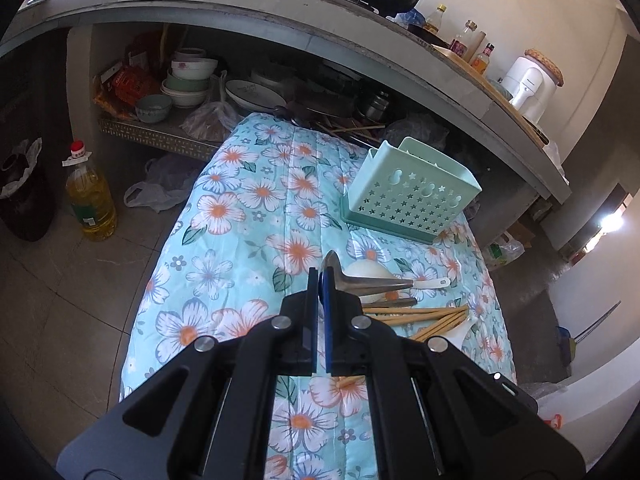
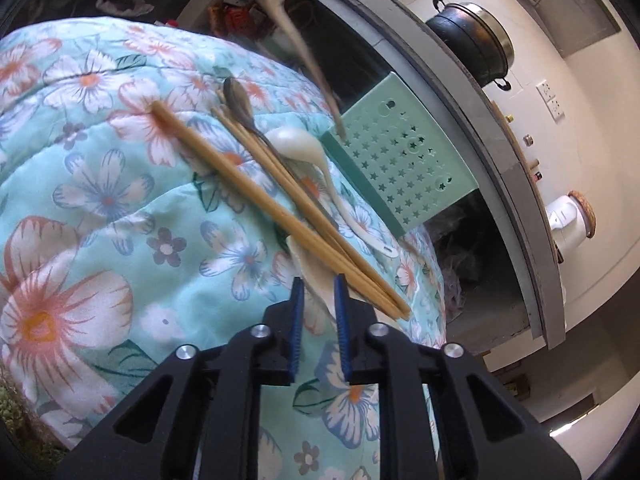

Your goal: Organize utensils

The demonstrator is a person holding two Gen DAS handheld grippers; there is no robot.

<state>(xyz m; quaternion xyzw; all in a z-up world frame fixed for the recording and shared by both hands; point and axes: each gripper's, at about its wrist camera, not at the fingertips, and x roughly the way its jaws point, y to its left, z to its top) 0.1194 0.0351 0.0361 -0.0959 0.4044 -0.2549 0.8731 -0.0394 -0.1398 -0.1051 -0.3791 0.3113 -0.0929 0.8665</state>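
Left gripper [image 1: 320, 280] pinches metal spoon [image 1: 360, 282], seemingly lifted

So the utensil basket [image 1: 410, 190] sits on the quilt-covered surface [image 1: 248, 216], far end, right by the shelf under the counter [image 1: 280, 20]. Nearer the camera there's a pile: chopsticks [image 1: 416, 316] lying across each other, a ceramic spoon [image 2: 316, 156] just beside them on the basket side, and a metal spoon [image 2: 240, 102] alongside. Oil bottle [image 1: 90, 200] stands on the floor, left.
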